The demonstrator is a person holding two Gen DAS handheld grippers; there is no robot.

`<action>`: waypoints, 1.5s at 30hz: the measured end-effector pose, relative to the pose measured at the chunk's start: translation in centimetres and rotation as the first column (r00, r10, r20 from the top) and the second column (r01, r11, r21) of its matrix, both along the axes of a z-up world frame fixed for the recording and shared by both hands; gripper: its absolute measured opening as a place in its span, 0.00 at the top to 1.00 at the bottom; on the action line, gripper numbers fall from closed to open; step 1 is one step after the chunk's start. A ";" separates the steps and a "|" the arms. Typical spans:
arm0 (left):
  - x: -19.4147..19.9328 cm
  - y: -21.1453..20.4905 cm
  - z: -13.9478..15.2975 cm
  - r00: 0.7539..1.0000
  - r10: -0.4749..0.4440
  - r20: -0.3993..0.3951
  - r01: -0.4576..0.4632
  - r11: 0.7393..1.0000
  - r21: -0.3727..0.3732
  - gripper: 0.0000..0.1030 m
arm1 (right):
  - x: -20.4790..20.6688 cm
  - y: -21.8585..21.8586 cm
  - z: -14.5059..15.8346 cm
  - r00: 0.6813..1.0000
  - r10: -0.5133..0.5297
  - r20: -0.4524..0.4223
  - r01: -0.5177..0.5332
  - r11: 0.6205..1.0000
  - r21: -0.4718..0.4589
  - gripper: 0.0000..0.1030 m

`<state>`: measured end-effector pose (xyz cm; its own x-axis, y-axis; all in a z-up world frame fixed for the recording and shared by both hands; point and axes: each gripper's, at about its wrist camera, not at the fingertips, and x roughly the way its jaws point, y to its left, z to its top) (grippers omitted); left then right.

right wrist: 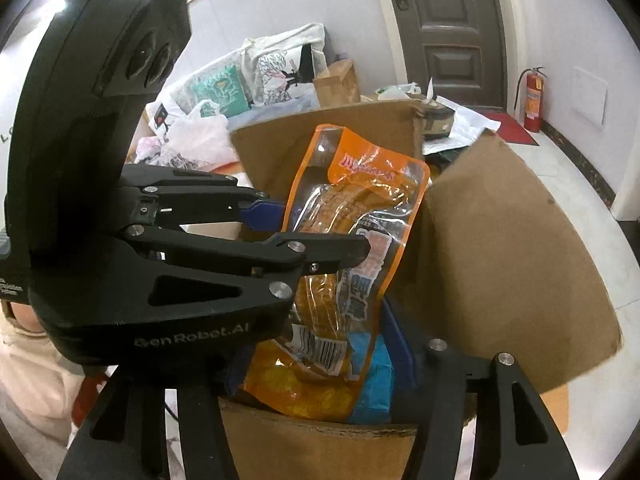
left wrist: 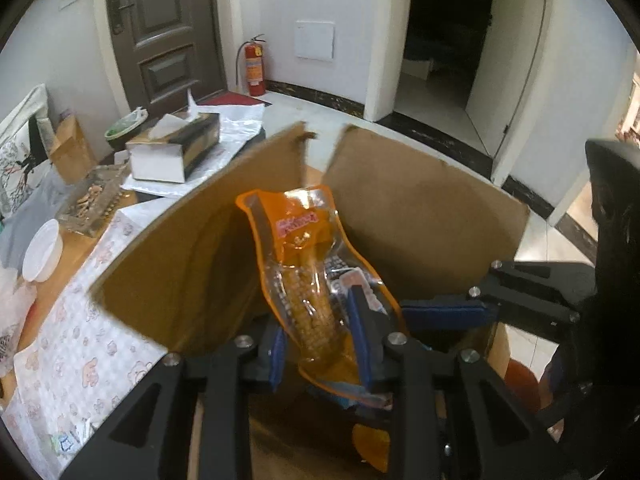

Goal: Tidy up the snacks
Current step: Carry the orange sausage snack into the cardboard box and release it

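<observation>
An orange and clear pack of corn on the cob stands upright over the open cardboard box. My left gripper is shut on the pack's lower half, blue pads on both sides. In the right wrist view the same pack is pinched by the left gripper, which reaches in from the left. My right gripper is wide open, its fingers either side of the box's near wall. A blue snack bag and a yellow bag lie inside the box.
A tissue box, a white bowl, a tray of snacks and a patterned cloth are on the table left of the box. Tote bags and plastic bags sit behind. A fire extinguisher stands by the door.
</observation>
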<state>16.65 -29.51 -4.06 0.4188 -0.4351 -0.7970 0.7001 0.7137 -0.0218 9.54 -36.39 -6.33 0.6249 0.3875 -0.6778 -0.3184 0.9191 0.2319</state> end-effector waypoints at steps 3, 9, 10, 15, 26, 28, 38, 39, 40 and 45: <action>0.3 -0.2 -0.6 1.000 -0.003 -0.015 0.003 1.000 0.001 0.73 | 0.0 0.0 -0.2 1.000 -0.002 -0.006 0.002 1.000 -0.018 0.44; 0.8 0.1 -1.2 0.999 -0.003 -0.045 0.003 1.000 -0.003 0.72 | 0.0 0.2 -0.4 1.000 -0.004 -0.006 0.004 0.999 -0.034 0.41; 0.8 0.1 -1.3 0.999 -0.001 -0.048 0.001 1.000 0.002 0.71 | -0.1 0.3 -0.4 1.000 -0.002 -0.006 0.002 0.999 -0.039 0.41; 1.6 0.3 -2.6 0.995 0.021 -0.100 -0.019 0.999 0.026 0.64 | -0.5 1.0 -0.3 1.000 0.019 0.002 -0.019 0.998 -0.057 0.39; 1.6 1.1 -0.8 0.996 0.048 -0.073 -0.049 0.999 -0.009 0.56 | -1.0 0.8 0.0 1.000 0.023 0.008 -0.022 0.998 -0.057 0.35; 1.4 1.7 0.0 0.997 0.052 -0.064 -0.054 0.998 -0.035 0.56 | -1.0 0.5 0.2 1.000 0.019 0.014 -0.019 0.999 -0.047 0.34; 0.2 5.4 3.2 0.992 0.126 -0.015 -0.127 0.981 -0.144 0.56 | -0.2 1.2 2.1 0.992 0.062 0.106 -0.066 0.997 0.032 0.40; 0.1 6.0 3.7 0.991 0.136 -0.003 -0.135 0.978 -0.159 0.56 | 0.0 1.5 2.3 0.991 0.074 0.109 -0.079 0.996 0.044 0.44; 0.0 6.6 4.1 0.989 0.149 0.007 -0.145 0.973 -0.177 0.56 | 0.5 1.9 2.3 0.989 0.091 0.112 -0.098 0.994 0.053 0.50; -1.0 9.2 5.2 0.985 0.173 0.013 -0.165 0.959 -0.232 0.56 | 3.5 3.0 0.7 0.993 0.113 0.033 -0.115 0.993 0.036 0.56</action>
